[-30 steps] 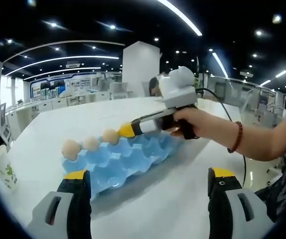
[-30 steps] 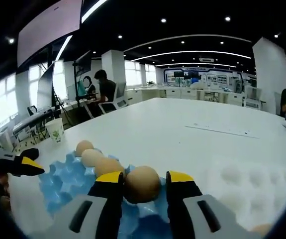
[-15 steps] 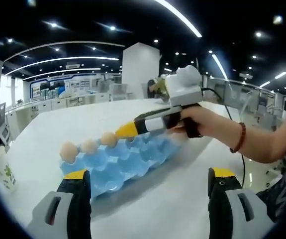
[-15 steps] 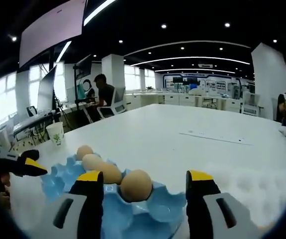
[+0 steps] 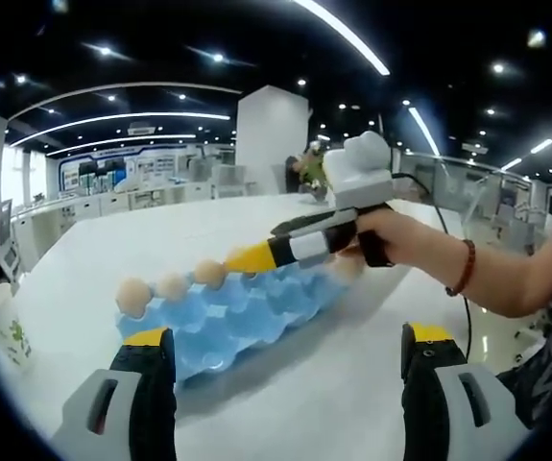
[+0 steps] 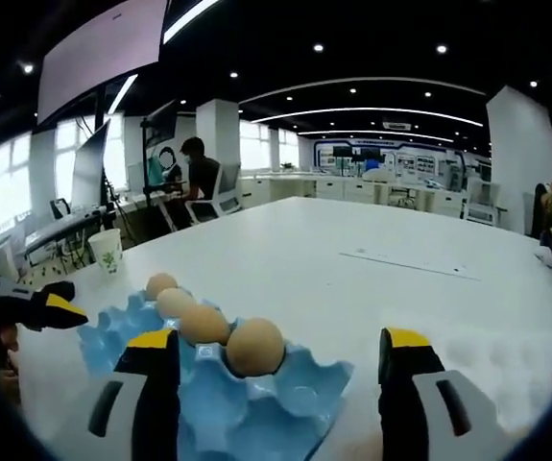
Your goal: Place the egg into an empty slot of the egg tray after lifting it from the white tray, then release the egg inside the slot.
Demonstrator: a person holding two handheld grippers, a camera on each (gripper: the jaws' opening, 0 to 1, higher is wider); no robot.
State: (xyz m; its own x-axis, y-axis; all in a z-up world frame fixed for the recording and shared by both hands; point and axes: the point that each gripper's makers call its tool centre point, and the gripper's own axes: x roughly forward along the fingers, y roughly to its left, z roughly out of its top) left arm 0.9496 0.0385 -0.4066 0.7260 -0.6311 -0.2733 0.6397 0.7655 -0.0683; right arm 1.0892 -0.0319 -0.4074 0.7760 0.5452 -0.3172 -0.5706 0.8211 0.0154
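Yellow-tipped right gripper [image 6: 274, 351] spread wide, empty, hovering above blue egg tray [image 6: 256, 403]. Nearest egg [image 6: 255, 347] sits in end slot, apart from both jaws, three more eggs in row behind. Left gripper [image 5: 285, 346] also spread, empty, over white table [image 5: 333, 384]. Person's hand [image 5: 391, 240] holds right tool. Judgement: egg light, brittle, smooth; grip gently across widest middle, never squeeze hard.
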